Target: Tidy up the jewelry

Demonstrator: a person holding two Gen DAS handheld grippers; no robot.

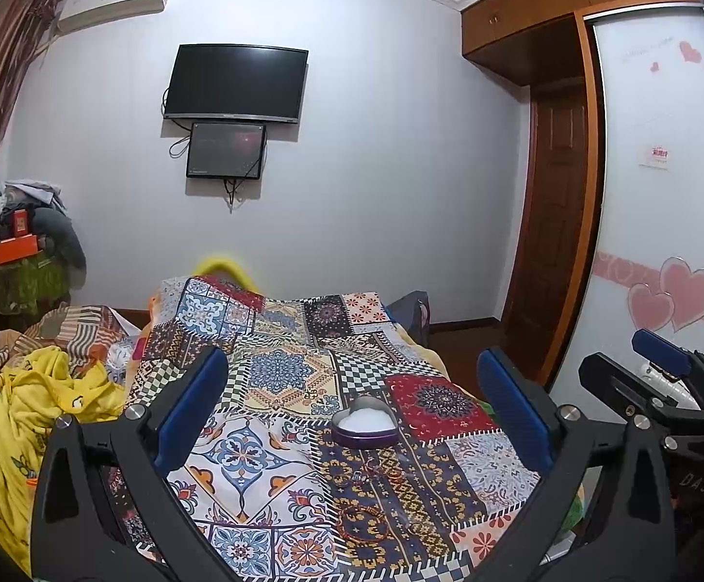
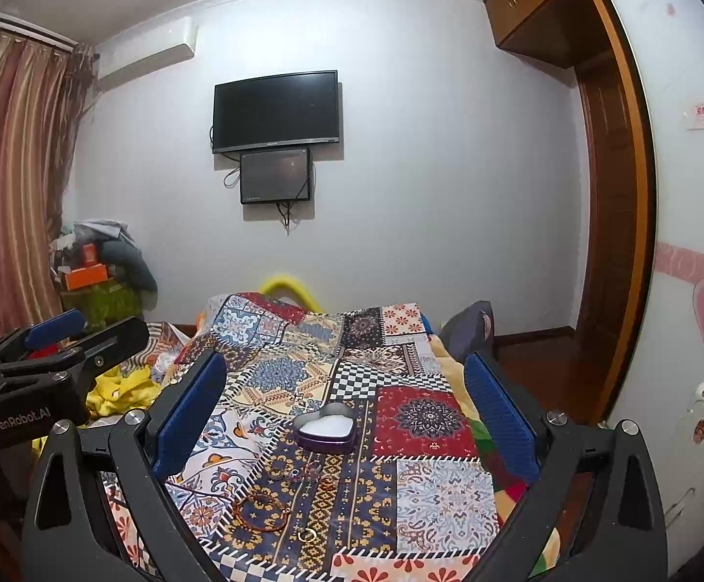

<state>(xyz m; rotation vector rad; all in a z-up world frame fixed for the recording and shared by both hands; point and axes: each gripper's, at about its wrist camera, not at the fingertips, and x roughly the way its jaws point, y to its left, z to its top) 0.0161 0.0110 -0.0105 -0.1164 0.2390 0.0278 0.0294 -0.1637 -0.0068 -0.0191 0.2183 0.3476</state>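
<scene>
Plainly, the jewelry lies loose on the patchwork-patterned bedspread (image 2: 424, 417): a reddish-brown beaded bracelet (image 2: 260, 509) at about seven o'clock in the right wrist view, a small gold ring (image 2: 307, 535) just beside it toward six, and a tangle of thin rings or links (image 2: 298, 473) between the bracelet and the box. The purple heart-shaped tin box (image 2: 325, 429), open and lined with white padding, sits just past them near the centre, and from the left wrist view it shows at about five o'clock (image 1: 364, 423) with the bracelet (image 1: 364, 524) nearer the camera.

The right claw (image 2: 347, 422) is spread wide and carries nothing; the left claw (image 1: 352, 417) is likewise released and empty. Both hover above the bed, apart from every piece.

The step in hand looks like the first pickup, with nothing yet in the box. To do it well, the person would likely lower one claw over the bracelet so the blue pads (image 2: 191, 417) straddle a single strand of the loop, then close gently, since the beads may roll and the soft bedding gives under pressure. The busy pattern hides the thin pieces, so aiming slowly matters. The small ring is the hardest catch; pinching its edge, not pressing it flat into the cloth, seems wiser. The other claw could steady the tin, which may tip on the bedding.
</scene>
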